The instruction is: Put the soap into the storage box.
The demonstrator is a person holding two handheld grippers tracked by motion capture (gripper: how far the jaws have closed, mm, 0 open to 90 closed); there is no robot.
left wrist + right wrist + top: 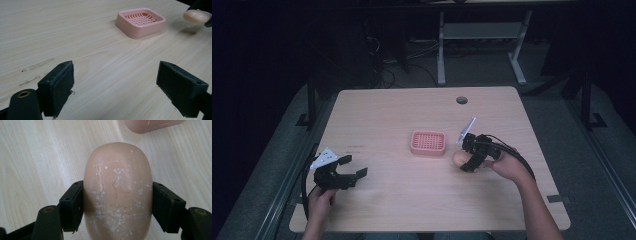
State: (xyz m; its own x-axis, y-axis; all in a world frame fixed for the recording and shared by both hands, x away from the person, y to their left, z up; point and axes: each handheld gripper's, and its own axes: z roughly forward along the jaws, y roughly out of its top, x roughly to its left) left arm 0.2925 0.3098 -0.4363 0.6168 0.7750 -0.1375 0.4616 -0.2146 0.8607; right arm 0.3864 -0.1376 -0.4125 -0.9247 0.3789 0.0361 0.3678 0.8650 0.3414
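A pink soap dish (428, 142) with a slotted grid top sits near the middle of the wooden table (387, 110). My right gripper (469, 159) is just right of the dish, shut on an oval peach soap bar (117, 192) held a little above the table. The bar (459, 158) pokes out to the left of the jaws. In the left gripper view the dish (140, 22) lies ahead and the soap bar (197, 16) hangs at the far right. My left gripper (353, 168) rests at the front left, open, nothing between its pads (60, 86).
A round cable hole (461, 100) is in the table's far side. A corner of the dish (152, 125) shows at the top of the right gripper view. Desk legs (441, 50) and cables stand on the dark floor beyond the table.
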